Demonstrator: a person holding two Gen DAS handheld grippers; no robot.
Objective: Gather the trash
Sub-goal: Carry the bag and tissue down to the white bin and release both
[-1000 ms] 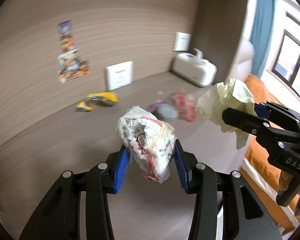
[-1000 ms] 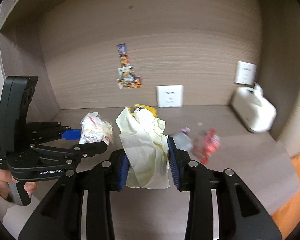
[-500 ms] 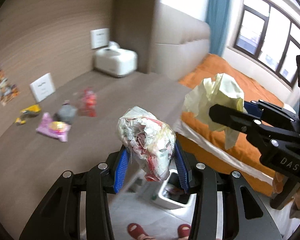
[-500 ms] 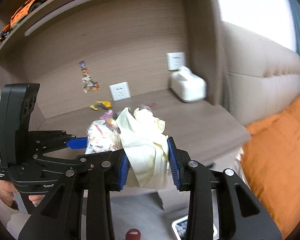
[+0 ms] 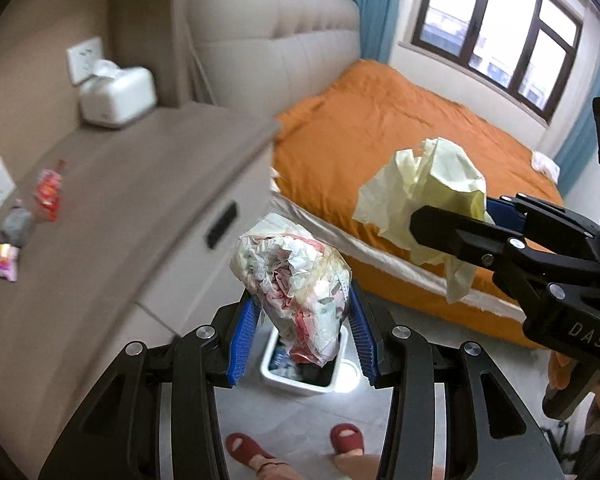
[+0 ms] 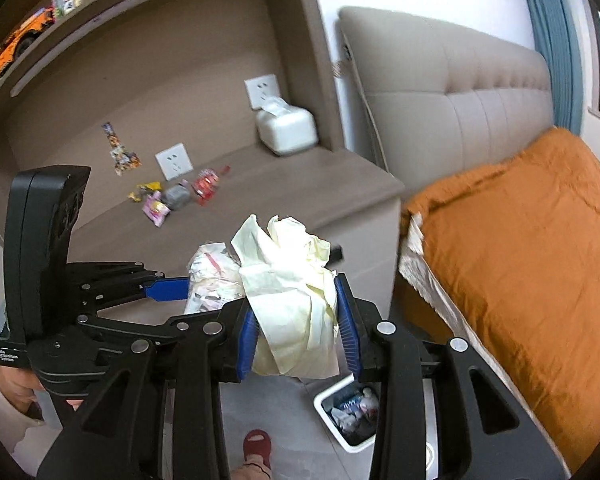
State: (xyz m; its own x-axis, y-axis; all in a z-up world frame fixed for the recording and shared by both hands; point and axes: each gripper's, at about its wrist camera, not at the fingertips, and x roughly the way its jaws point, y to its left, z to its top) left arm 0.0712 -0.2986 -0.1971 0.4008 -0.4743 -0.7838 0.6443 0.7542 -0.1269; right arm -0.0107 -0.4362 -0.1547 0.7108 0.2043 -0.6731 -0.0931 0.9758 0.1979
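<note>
- left gripper (image 5: 300,332) clamped on crumpled wrapper wad (image 5: 294,280); held above white bin (image 5: 300,386) on floor
- right gripper (image 6: 298,320) gripping yellow tissue (image 6: 292,280); near bin, not dropped yet
- left over: wrappers (image 6: 176,196) far left on counter (image 6: 300,184)

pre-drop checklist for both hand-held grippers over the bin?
1. Left hand-held gripper clamped on the crumpled plastic wad: ok.
2. Right hand-held gripper clamped on the pale yellow wrapper: ok.
3. White trash bin open, no lid in the way: ok.
4. Left load above the bin mouth: ok in the left wrist view; height above it cannot tell.
5. Right load above the bin mouth: not ok; in the right wrist view the bin lies below and right of the wrapper.
6. Room left in the bin: cannot tell; it already holds trash.
</note>
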